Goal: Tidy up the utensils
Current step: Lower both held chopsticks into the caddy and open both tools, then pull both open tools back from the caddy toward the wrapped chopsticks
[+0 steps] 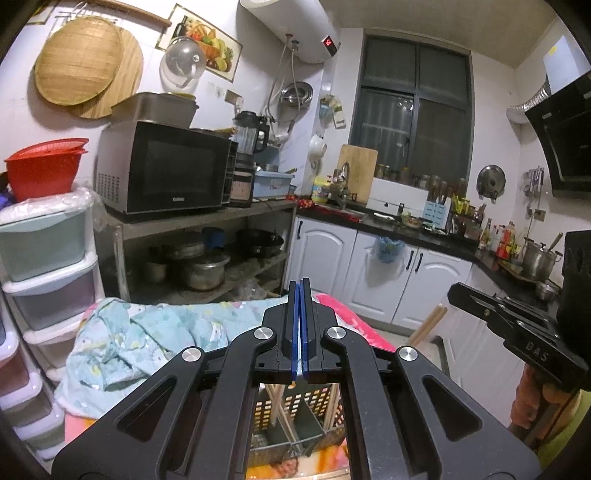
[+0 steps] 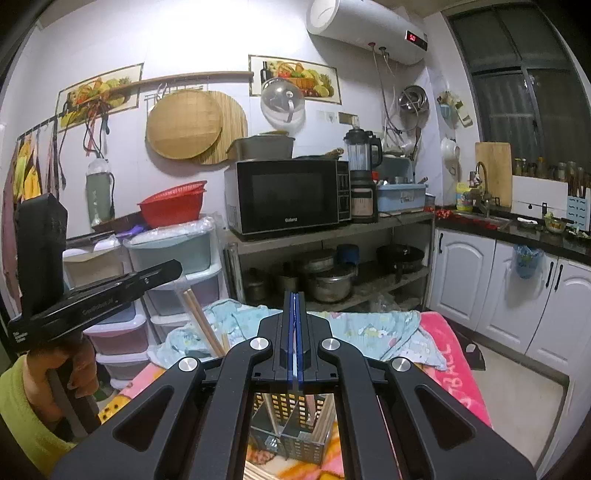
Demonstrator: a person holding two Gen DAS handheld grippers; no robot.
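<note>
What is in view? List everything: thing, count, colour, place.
utensil holder: one, grey, perforated, below both grippers
chopsticks: several, pale wood, standing in the holder; exact count unclear
cloth: one, light blue, crumpled beyond the holder
blanket: one, pink, under the cloth
microwave: one, black, on the metal shelf
pots: several, metal and dark, lower shelf
basins: stacked, red, on the plastic drawers
blender: one, black, right of the microwave
water heater: one, white, high on the wall
left gripper: black, blue pads, shut, nothing between
right gripper: same, shut
left hand: on its gripper's handle, yellow-green sleeve
</note>
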